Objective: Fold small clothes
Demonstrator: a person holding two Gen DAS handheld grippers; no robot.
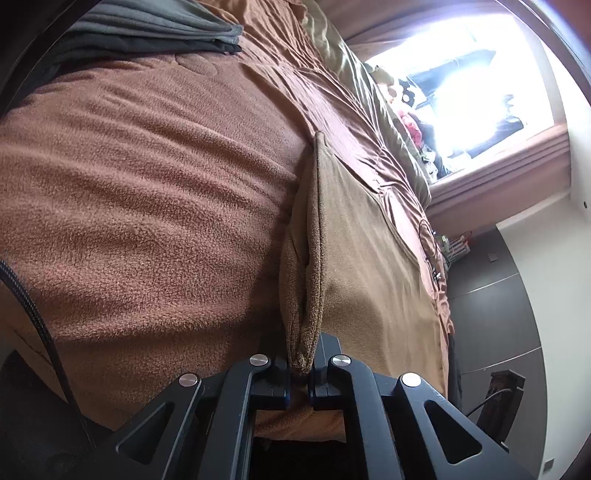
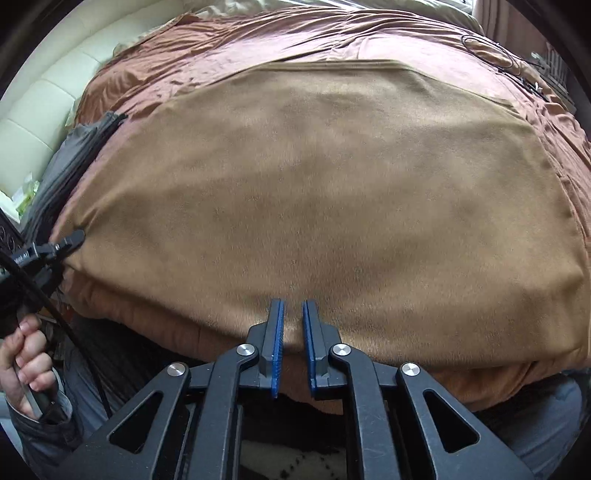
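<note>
Well, my left claw (image 1: 300, 373) is clenched on the tan cloth (image 2: 332, 192): a bunched fold of it rises straight out from between the two pads, and the pads press on it from both sides. Ahead of this claw the fold opens out, and the rest of the cloth stretches away to the right of the fingers. To the left of the claw lies the rust-brown fleece blanket (image 1: 147, 184), and far ahead on its left edge sits a stack of folded grey clothes (image 1: 166, 29).

My right claw (image 2: 293, 302) hovers at the near edge of the same cloth. Its blue pads (image 2: 277, 343) stand slightly apart with a narrow gap, and I see no fabric pinched between them; the cloth shows through the gap. Ahead of this claw the cloth lies spread nearly flat on the bed, with the shiny copper bedspread (image 2: 258, 40) beyond its far hem. Off to the left of this claw, the other claw bites the cloth's corner, and below it the person's left hand (image 2: 27, 363) wraps its handle.
</note>
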